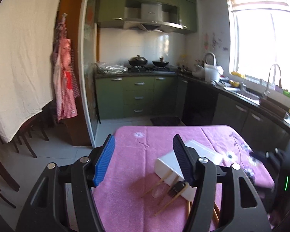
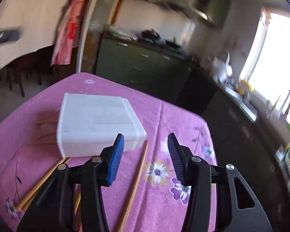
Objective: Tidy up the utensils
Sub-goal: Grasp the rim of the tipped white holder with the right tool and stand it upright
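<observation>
Right wrist view: the right gripper (image 2: 146,159) has its jaws partly apart with nothing between them; they hang over the pink tablecloth (image 2: 160,203), above one loose chopstick (image 2: 135,185) that lies just beside the white holder (image 2: 98,123). This holder lies on its side near the middle of the table, and more chopsticks (image 2: 42,183) lie toward the near left corner. A chopstick looks light, stiff, thin and smooth, so it may roll or slip; I judge the best hold is across its middle, with the pads square to it.

Left wrist view: the left gripper (image 1: 143,158) stands wide and empty, raised over the near left edge of the table. Below its right finger, the holder's open mouth shows chopsticks (image 1: 170,203), a dark fork (image 1: 176,188) and a clear spoon (image 1: 158,191) sticking out.

Both grippers point forward and somewhat downward; the right view is blurred and tilted.
</observation>
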A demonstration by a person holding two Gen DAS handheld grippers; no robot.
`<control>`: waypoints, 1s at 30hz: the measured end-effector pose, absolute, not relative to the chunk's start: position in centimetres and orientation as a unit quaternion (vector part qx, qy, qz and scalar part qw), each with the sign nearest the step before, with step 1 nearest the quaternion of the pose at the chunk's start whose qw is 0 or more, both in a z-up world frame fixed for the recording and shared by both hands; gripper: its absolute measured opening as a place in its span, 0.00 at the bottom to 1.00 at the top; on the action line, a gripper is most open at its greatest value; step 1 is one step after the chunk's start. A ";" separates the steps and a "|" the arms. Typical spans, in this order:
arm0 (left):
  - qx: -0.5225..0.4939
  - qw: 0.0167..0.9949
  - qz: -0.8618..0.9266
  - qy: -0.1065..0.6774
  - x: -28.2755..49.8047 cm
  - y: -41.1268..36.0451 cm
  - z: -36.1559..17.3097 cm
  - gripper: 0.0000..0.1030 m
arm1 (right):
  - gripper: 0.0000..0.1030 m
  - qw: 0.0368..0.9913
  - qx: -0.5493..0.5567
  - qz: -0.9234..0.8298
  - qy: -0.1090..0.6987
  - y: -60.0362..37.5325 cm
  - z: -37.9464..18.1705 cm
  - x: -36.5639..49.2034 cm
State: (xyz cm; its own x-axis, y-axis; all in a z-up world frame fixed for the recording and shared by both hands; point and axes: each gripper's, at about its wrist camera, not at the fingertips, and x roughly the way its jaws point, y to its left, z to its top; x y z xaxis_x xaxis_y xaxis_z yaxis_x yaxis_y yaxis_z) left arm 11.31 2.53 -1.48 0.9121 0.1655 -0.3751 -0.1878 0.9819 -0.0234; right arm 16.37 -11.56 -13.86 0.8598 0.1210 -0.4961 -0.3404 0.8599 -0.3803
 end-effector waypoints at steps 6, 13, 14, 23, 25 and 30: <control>-0.027 0.979 0.151 0.137 8.9 6.5 1.6 0.63 | 0.18 0.876 -0.456 0.103 0.119 -1.8 -18.5 9.6; -0.030 0.977 0.169 0.128 7.0 8.7 2.1 0.63 | 0.13 0.826 -0.553 0.053 0.098 3.0 -23.1 9.4; -0.030 0.977 0.169 0.129 7.0 8.8 2.0 0.63 | 0.12 0.821 -0.558 0.047 0.107 3.4 -23.6 9.9; -0.039 0.976 0.166 0.137 7.3 9.9 1.3 0.63 | 0.13 0.790 -0.602 -0.004 0.115 4.9 -26.1 13.8; -0.037 0.975 0.167 0.140 7.3 10.0 1.2 0.63 | 0.13 0.786 -0.607 -0.015 0.120 5.0 -26.7 14.9; -0.036 0.975 0.167 0.145 7.4 10.2 1.0 0.63 | 0.20 0.769 -0.623 -0.042 0.134 5.0 -28.5 17.4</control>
